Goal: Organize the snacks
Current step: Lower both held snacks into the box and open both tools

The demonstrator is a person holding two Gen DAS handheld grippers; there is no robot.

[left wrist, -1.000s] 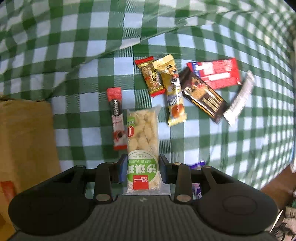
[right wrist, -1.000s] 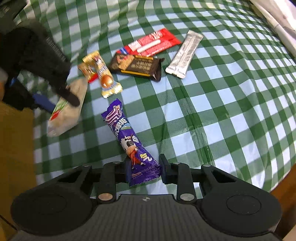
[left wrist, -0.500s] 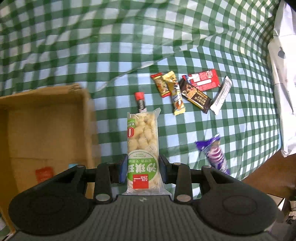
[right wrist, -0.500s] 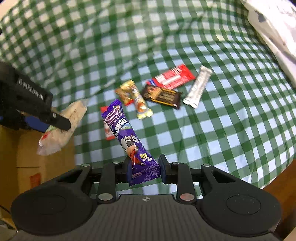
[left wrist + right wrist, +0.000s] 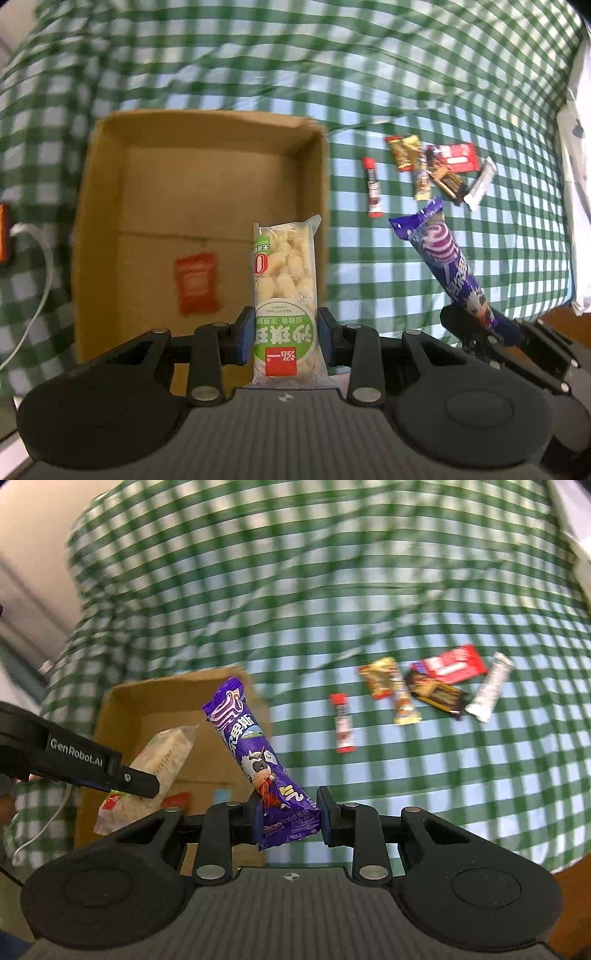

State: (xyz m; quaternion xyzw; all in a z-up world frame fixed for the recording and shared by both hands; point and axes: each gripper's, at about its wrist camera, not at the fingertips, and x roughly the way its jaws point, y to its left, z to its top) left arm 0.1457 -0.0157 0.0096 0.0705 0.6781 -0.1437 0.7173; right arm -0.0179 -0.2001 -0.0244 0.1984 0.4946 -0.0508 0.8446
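My left gripper [image 5: 285, 334] is shut on a clear-and-green puffed snack pack [image 5: 285, 280] and holds it in the air above the right side of an open cardboard box [image 5: 110, 155]. The pack also shows in the right wrist view [image 5: 162, 760]. My right gripper [image 5: 288, 814] is shut on a purple milk-candy pack [image 5: 255, 753], held up near the box's right wall [image 5: 122, 701]. That purple pack shows in the left wrist view [image 5: 447, 266]. A red sachet [image 5: 197, 282] lies on the box floor.
Several snacks lie on the green checked cloth [image 5: 406, 74] right of the box: a red stick [image 5: 373, 186], a gold bar [image 5: 419, 177], a brown bar [image 5: 445, 181], a red pack [image 5: 458, 158] and a silver stick [image 5: 480, 182]. A white cable [image 5: 37, 280] lies left of the box.
Both grippers have lifted higher and swung left with their packs. The box has come fully into view under the left gripper, and the loose snacks now look smaller and further right.
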